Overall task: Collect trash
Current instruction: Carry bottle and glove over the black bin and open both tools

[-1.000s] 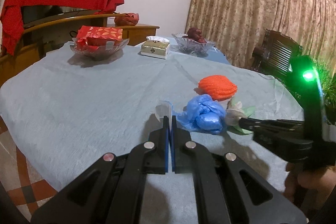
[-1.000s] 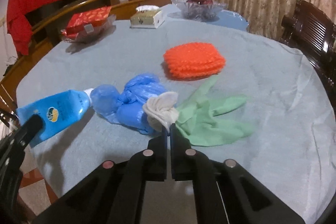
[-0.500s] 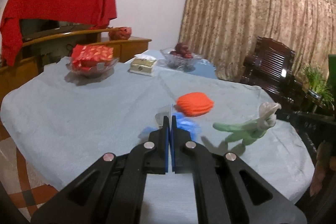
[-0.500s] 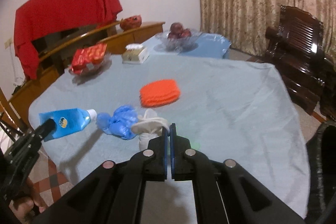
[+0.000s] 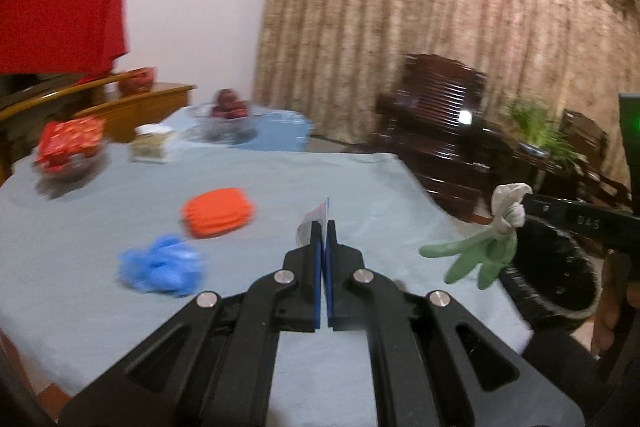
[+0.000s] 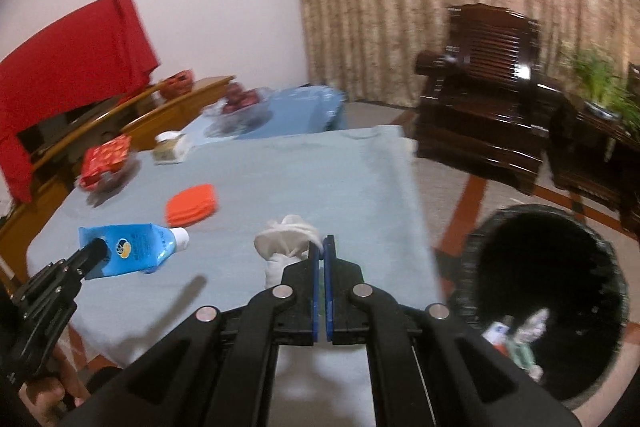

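My left gripper [image 5: 324, 227] is shut on the flat end of a blue tube with a white cap [image 6: 134, 247], held above the blue-clothed table [image 5: 320, 179]. My right gripper [image 6: 319, 243] is shut on the white cuff [image 6: 286, 241] of a green glove [image 5: 480, 257], which dangles past the table's right edge, over the near rim of a black trash bin [image 6: 472, 267]. The bin holds some litter [image 6: 520, 339]. A crumpled blue plastic wad [image 5: 160, 267] and an orange pad stack [image 5: 218, 213] lie on the table.
A glass dish of red packets [image 5: 70, 151], a tissue box [image 5: 150, 145] and a fruit bowl [image 5: 228, 115] stand at the table's far side. A dark wooden armchair [image 6: 488, 83], a potted plant [image 6: 600, 79] and curtains lie beyond the bin. A red cloth [image 6: 68, 47] drapes the sideboard.
Both grippers rose and swung right. The green glove came up off the table and now hangs by the bin, which has come into view. The blue wad stays on the table.
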Tool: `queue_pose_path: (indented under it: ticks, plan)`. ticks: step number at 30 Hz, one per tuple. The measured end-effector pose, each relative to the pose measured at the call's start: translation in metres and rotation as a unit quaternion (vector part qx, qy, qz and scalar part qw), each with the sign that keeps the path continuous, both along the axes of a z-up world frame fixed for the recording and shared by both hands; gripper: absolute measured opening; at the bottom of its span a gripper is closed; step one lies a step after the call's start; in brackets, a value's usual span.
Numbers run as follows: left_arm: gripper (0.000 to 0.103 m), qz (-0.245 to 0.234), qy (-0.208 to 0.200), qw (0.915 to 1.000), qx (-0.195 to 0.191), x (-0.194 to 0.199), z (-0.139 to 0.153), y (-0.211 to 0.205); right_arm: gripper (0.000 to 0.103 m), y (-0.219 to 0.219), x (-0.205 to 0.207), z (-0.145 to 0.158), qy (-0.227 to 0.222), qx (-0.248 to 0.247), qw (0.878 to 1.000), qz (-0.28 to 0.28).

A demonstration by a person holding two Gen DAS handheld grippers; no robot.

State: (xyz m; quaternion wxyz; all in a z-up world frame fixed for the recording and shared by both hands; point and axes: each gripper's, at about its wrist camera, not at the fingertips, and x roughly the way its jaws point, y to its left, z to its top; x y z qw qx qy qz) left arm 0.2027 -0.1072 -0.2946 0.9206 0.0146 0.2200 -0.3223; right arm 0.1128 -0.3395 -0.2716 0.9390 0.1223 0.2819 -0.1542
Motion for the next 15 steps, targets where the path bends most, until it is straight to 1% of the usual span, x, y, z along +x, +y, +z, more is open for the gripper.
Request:
queue_pose_path:
  ticks: [2,6,11,15]
  plan:
    - [0.001,-0.023,-0.001,0.9997,0.000,-0.006,0.000,-0.024,0.002,-0.022,-0.015,0.003,-0.004,-0.002,1.000,-0.022]
    - [0.001,-0.077,-0.002,0.9970,-0.001,-0.022,0.004,-0.086,0.002,-0.066,-0.042,0.008,-0.011,-0.002,0.998,-0.068]
    - [0.001,-0.140,0.002,0.9902,-0.008,-0.044,0.007,-0.162,0.002,-0.118,-0.076,0.009,-0.013,0.001,0.992,-0.123]
    - [0.001,-0.175,0.005,0.9845,-0.006,-0.059,0.003,-0.210,0.002,-0.152,-0.099,0.001,-0.006,0.006,0.987,-0.159]
